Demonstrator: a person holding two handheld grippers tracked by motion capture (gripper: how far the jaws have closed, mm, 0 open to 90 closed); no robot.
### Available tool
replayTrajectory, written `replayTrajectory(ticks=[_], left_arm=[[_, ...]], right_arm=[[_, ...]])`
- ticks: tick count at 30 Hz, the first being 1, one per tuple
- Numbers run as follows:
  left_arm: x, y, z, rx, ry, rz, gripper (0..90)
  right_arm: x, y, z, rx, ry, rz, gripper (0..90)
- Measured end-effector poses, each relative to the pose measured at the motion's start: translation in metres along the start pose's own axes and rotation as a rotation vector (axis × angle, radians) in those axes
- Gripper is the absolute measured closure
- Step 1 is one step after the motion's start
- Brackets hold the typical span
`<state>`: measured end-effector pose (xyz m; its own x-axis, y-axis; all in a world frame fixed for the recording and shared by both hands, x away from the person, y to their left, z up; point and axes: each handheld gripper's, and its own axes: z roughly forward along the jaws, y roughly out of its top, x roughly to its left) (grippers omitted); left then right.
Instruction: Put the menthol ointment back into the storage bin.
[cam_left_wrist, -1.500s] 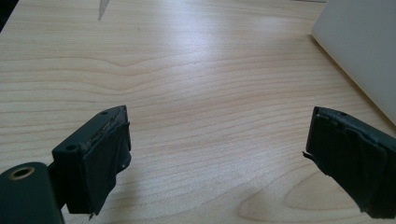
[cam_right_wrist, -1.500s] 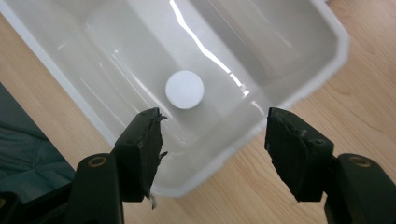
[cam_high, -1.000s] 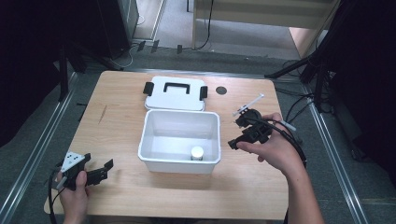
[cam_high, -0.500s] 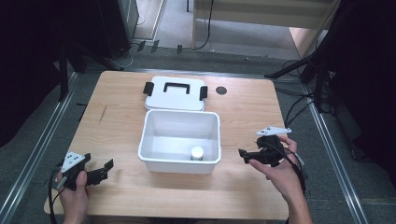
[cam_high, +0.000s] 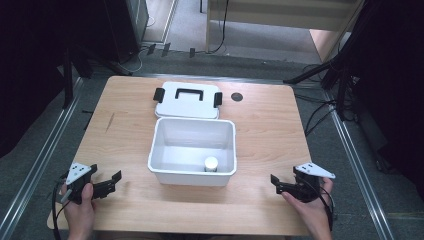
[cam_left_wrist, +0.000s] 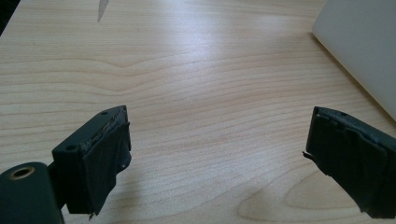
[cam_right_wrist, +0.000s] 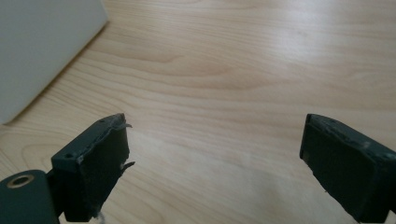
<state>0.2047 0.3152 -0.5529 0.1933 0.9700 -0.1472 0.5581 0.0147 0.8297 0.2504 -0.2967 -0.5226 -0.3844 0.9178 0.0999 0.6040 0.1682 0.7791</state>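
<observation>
An open white box (cam_high: 159, 150) stands in the middle of the wooden table (cam_high: 265, 130), with a small white cylinder (cam_high: 211, 163) upright inside near its front wall. Its white lid (cam_high: 187, 106), with black handle and latches, lies flat just behind it. My left gripper (cam_high: 111, 182) rests low at the front left, open and empty, pointing toward the box. In the left gripper view the jaws (cam_left_wrist: 219, 126) stand wide over bare wood, the box wall (cam_left_wrist: 359, 46) at upper right. My right gripper (cam_high: 276, 184) sits at the front right, open and empty (cam_right_wrist: 215, 126), the box (cam_right_wrist: 42, 46) at upper left.
A small black round hole (cam_high: 237, 97) marks the table right of the lid. Metal rails run along both sides of the table, and cables lie on the floor at the right. Bare wood stretches on either side of the box.
My right gripper has pulled back from beside the box's right rim to the front right of the table and dropped low. The left gripper has stayed put.
</observation>
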Motion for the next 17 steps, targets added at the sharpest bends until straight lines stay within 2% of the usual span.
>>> replayTrajectory(ticks=[1,5,9,13,16,17], left_arm=[[0.000,0.000,0.000,0.000,0.001,0.000,7.3],[0.000,0.000,0.000,0.001,0.004,0.002,7.3],[0.001,0.000,0.001,0.004,-0.007,-0.002,7.3],[0.003,0.000,0.000,-0.002,-0.008,-0.021,7.2],[0.006,-0.001,-0.003,-0.025,-0.009,-0.051,7.2],[0.007,-0.002,-0.004,-0.025,-0.013,-0.062,7.2]], right_arm=[[-0.007,-0.009,-0.005,-0.018,-0.005,0.019,8.3],[-0.018,-0.020,-0.012,-0.038,-0.017,0.028,6.9],[-0.035,-0.033,-0.023,-0.085,-0.020,0.065,6.9],[-0.041,-0.039,-0.025,-0.107,-0.032,0.076,7.1],[-0.043,-0.044,-0.022,-0.120,-0.034,0.086,8.0],[-0.042,-0.043,-0.021,-0.133,-0.048,0.087,9.8]])
